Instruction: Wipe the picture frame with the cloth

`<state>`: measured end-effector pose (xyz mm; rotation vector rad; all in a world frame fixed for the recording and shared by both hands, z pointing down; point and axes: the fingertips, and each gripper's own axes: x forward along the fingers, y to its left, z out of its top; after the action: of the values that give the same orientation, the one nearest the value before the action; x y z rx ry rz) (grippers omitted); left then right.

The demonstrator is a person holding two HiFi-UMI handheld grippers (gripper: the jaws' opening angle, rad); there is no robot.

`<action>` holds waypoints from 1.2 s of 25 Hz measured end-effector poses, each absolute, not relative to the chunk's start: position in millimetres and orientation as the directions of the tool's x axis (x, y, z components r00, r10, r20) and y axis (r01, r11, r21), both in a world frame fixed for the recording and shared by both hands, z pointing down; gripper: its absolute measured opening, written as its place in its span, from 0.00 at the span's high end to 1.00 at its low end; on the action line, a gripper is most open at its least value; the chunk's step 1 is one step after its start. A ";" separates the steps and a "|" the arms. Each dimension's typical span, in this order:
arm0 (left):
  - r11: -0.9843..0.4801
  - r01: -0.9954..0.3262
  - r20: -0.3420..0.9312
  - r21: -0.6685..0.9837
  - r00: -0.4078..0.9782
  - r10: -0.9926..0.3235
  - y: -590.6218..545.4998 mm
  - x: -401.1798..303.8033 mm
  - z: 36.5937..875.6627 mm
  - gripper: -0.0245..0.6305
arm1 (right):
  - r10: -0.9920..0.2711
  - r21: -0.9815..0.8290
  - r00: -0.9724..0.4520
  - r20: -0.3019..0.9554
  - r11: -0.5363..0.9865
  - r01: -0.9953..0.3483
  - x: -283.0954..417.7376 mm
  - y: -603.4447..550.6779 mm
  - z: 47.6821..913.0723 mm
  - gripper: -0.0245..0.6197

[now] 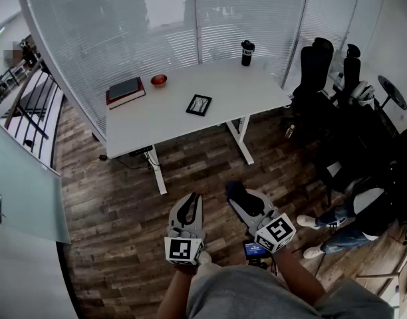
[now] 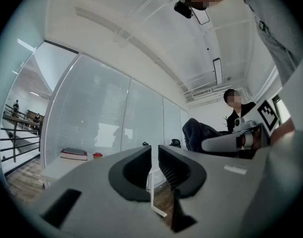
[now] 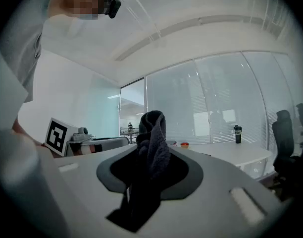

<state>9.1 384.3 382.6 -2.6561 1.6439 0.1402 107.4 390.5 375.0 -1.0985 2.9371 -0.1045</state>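
The black picture frame (image 1: 199, 105) lies flat in the middle of the white table (image 1: 257, 88), well ahead of both grippers. My right gripper (image 1: 238, 193) is held level above the wooden floor, shut on a dark cloth (image 3: 152, 142) that bunches up between its jaws and hangs below them. My left gripper (image 1: 188, 208) sits beside it to the left, its jaws shut with only a thin slit and nothing between them (image 2: 154, 157). The left gripper view also catches the cloth (image 2: 197, 133) at the right gripper's tip.
On the table stand stacked books (image 1: 125, 91), a small red bowl (image 1: 159, 80) and a black bottle (image 1: 247, 52). Glass walls with blinds run behind it. Black office chairs (image 1: 315, 68) and a seated person (image 1: 353, 214) are at the right.
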 end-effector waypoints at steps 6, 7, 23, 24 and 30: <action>-0.464 -0.885 -0.097 0.038 0.459 -0.883 353.6 -27.0 377.7 0.91 | -0.695 -0.107 -0.718 0.034 0.712 -0.694 84.6 353.4 381.4 0.77; -0.469 -0.883 -0.081 0.036 0.465 -0.882 349.6 -32.3 383.8 0.91 | -0.707 -0.116 -0.707 0.035 0.699 -0.705 84.0 346.4 382.6 0.77; -0.468 -0.884 0.015 -0.007 0.468 -0.884 220.7 -29.5 422.3 0.88 | -0.740 -0.199 -0.672 -0.017 0.661 -0.723 126.9 196.2 400.6 0.72; -0.462 -0.887 0.014 -0.005 0.462 -0.887 207.8 -22.4 421.6 0.88 | -0.739 -0.203 -0.674 -0.014 0.662 -0.722 134.2 181.2 402.6 0.72; -0.405 -0.914 0.066 -0.016 0.404 -0.913 138.5 10.5 431.4 0.84 | -0.723 -0.237 -0.691 0.003 0.671 -0.703 176.4 88.2 414.1 0.72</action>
<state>10.5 138.5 431.4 -2.6508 1.7251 -0.1012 176.4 88.2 414.1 -1.1922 2.7876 -0.3367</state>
